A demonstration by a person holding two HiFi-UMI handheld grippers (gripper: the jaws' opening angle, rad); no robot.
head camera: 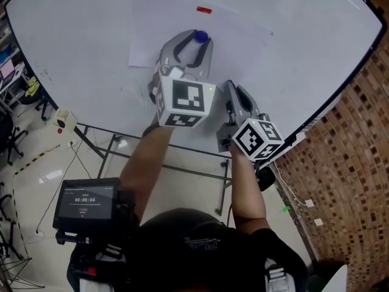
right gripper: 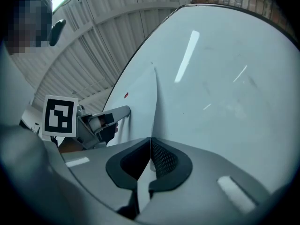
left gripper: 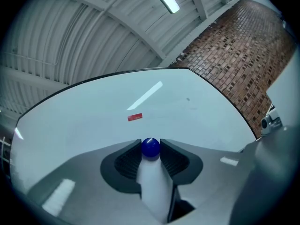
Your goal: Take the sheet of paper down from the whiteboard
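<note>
Right gripper (right gripper: 150, 146) pinches the sheet of paper (head camera: 164, 23) at its 5 o'clock edge; left gripper (left gripper: 150, 150) clamps a blue magnet (head camera: 200, 37) at 6. Pull that magnet straight off the whiteboard (head camera: 73, 41); a red magnet (head camera: 204, 9) at 12 also pins the sheet.

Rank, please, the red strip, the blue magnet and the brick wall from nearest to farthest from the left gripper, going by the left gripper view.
1. blue magnet: gripped between the jaws of the left gripper.
2. red strip: higher up the whiteboard, slightly left.
3. brick wall: beyond the board's edge, to the right.
</note>
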